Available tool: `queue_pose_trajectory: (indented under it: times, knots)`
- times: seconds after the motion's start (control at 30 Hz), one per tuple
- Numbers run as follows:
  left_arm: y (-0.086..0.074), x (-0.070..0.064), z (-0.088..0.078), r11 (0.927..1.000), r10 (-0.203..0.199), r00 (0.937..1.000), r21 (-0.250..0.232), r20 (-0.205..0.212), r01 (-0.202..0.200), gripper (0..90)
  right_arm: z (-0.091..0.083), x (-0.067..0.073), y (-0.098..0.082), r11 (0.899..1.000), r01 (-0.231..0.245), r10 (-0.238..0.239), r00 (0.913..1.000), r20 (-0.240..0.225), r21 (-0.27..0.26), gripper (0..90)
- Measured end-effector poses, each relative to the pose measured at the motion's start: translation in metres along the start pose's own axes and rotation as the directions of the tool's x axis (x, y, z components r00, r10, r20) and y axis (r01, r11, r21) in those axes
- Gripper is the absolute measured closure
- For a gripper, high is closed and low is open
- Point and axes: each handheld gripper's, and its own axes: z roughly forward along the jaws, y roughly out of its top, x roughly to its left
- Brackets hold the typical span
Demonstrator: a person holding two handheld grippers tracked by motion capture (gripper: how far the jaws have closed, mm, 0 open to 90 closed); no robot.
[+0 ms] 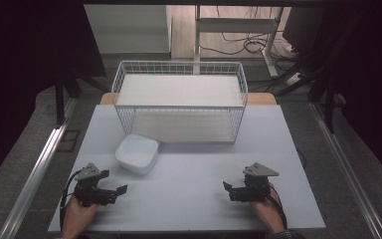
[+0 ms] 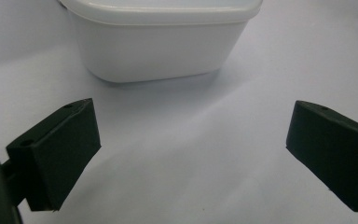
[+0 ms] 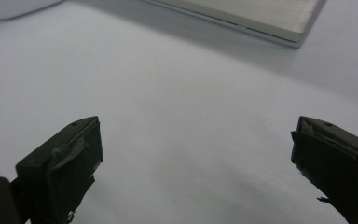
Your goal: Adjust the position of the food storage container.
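A white square plastic bowl (image 1: 137, 153) sits on the white table (image 1: 189, 199), just in front of a white wire basket (image 1: 179, 99). My left gripper (image 1: 118, 191) rests low at the near left, open, its jaws pointing toward the bowl (image 2: 161, 42), which stands a short way ahead of them. Nothing lies between its fingers (image 2: 60, 154). At the near right my right gripper (image 1: 230, 190) is open too, pointing left over bare table, with nothing between its fingers (image 3: 65, 163). A hand holds each gripper from the near edge.
The wire basket has a pale board floor, whose front corner (image 3: 279, 21) lies ahead of the right gripper. Metal rails (image 1: 40, 169) run along both sides of the table. A desk frame and cables (image 1: 248, 42) stand beyond the far edge.
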Motion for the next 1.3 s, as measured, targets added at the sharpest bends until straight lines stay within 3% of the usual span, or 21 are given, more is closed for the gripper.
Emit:
queue_pose_trajectory:
  times: [0.17, 0.4, 0.57, 0.8, 0.97, 1.1, 1.23, 1.3]
  knots:
    - [-0.001, 0.002, -0.001, 0.9999, 0.0, 0.9998, -0.014, -0.02, -0.001, 2.5, -0.001, 0.006, 0.001, 0.999, 0.041, -0.041, 0.9992, -0.004, 0.002, 0.0]
    - [-0.001, 0.002, 0.0, 0.9999, 0.006, 0.9998, -0.009, -0.017, -0.006, 3.3, 0.0, 0.006, 0.0, 0.999, 0.033, -0.033, 0.9994, -0.013, 0.015, 0.0]
    - [0.0, 0.004, 0.0, 0.9997, -0.022, 0.9997, -0.003, 0.006, 0.022, 3.6, -0.002, 0.006, 0.001, 0.999, 0.034, -0.034, 0.9992, -0.023, 0.009, 0.0]
    - [0.002, 0.004, 0.0, 0.9995, -0.023, 0.9995, 0.021, -0.019, 0.024, 3.0, -0.003, 0.007, 0.001, 0.999, 0.036, -0.035, 0.9992, -0.019, 0.009, 0.0]
    - [0.006, 0.007, -0.001, 0.9988, -0.046, 0.9986, 0.015, -0.024, 0.047, 3.7, -0.002, 0.008, 0.002, 0.999, 0.037, -0.037, 0.9993, 0.003, 0.016, 0.0]
    - [0.009, 0.013, 0.0, 0.9987, -0.042, 0.9981, 0.028, -0.045, 0.043, 8.0, -0.001, 0.007, 0.002, 0.999, 0.028, -0.029, 0.9993, 0.022, 0.014, 0.0]
    - [0.016, 0.02, 0.001, 0.9987, -0.049, 0.9983, 0.007, -0.031, 0.049, 20.6, -0.003, 0.008, 0.004, 1.0, 0.026, -0.027, 0.9985, 0.049, 0.008, 0.0]
    - [0.022, 0.023, 0.001, 0.9992, -0.037, 0.9982, 0.015, -0.047, 0.038, 25.2, -0.003, 0.009, 0.004, 0.999, 0.031, -0.032, 0.9982, 0.051, 0.008, 0.0]
